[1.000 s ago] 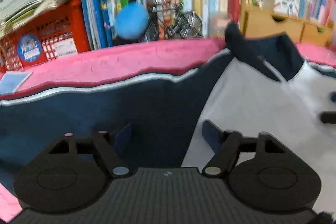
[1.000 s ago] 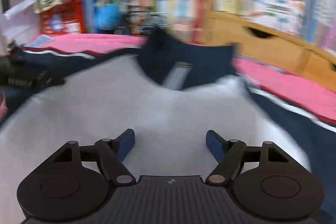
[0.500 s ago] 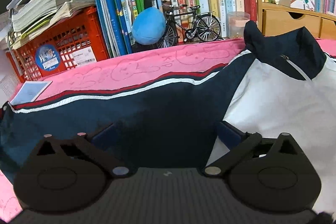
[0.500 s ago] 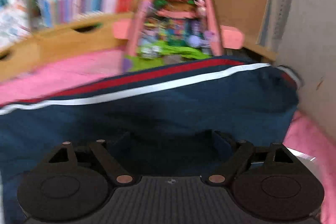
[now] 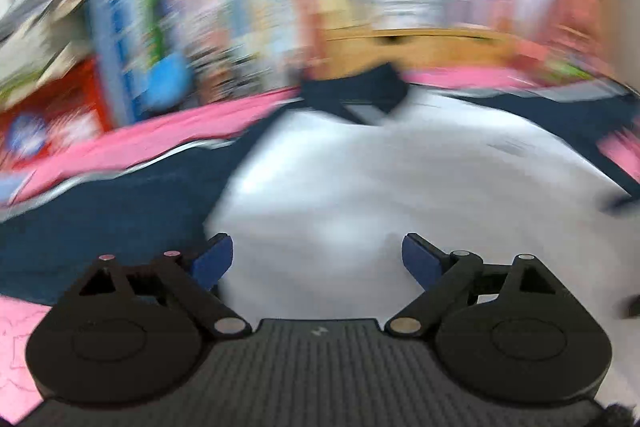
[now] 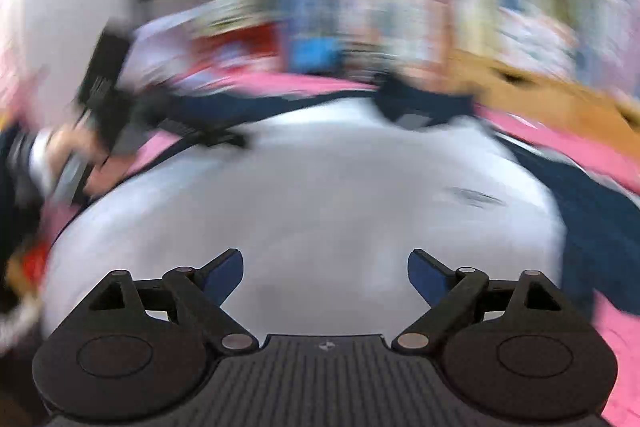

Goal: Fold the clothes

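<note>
White-and-navy jacket (image 5: 360,187) lies spread beneath both open tools.

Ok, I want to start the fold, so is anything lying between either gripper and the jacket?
Nothing visible does. The left gripper and right gripper are both open just above the jacket, with only its white panel between the fingers. The pictures are blurred.

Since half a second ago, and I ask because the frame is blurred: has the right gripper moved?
Yes. The right gripper swung left: it hung over the navy sleeve, and now the jacket's white body lies beneath, navy collar ahead. Fingers open, nothing between.
</note>
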The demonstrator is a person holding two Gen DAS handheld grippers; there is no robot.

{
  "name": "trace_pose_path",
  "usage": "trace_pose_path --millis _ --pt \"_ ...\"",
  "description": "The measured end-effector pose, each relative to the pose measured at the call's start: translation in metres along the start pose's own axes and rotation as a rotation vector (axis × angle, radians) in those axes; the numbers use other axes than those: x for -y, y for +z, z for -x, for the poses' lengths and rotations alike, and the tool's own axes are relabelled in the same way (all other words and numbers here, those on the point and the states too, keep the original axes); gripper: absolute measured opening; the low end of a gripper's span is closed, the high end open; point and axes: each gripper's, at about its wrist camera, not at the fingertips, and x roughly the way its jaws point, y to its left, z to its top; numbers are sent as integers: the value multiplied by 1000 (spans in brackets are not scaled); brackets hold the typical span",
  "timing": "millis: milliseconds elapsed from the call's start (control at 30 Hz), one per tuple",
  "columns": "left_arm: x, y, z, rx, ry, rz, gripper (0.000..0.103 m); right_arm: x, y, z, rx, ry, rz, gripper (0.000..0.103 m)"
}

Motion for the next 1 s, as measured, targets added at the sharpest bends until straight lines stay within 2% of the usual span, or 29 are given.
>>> trace_pose_path --millis 100,167,233,300,433,533,600,633,733,867,1000 --pt "38 -31 44 3 -124 -136 98 -51 -9 4 -3 41 184 99" --pt "58 -54 62 -17 -129 -212 99 -71 -23 8 7 38 240 99" --pt "60 -75 78 13 -78 -216 100 -70 -34 19 34 15 174 100" --pt "44 -84 90 -19 -72 -116 101 -44 -43 34 19 9 33 102" --pt "14 -105 116 -37 -3 48 103 9 -77 79 22 -235 -174 102" --pt "-1 -117 142 -30 90 91 102 33 -105 125 15 -453 -304 101" --pt "-3 -126 154 -30 117 105 102 30 -121 153 20 -511 -350 101" --pt "-4 -130 159 -37 102 129 101 24 -127 164 33 -515 -361 100" --pt "0 -141 170 -47 64 176 102 -2 -138 178 54 -530 -324 100" --pt "15 -146 166 -81 45 170 102 -33 -137 160 71 -487 -198 100" --pt "23 -144 154 -97 100 140 103 -80 -115 117 99 -392 88 100"
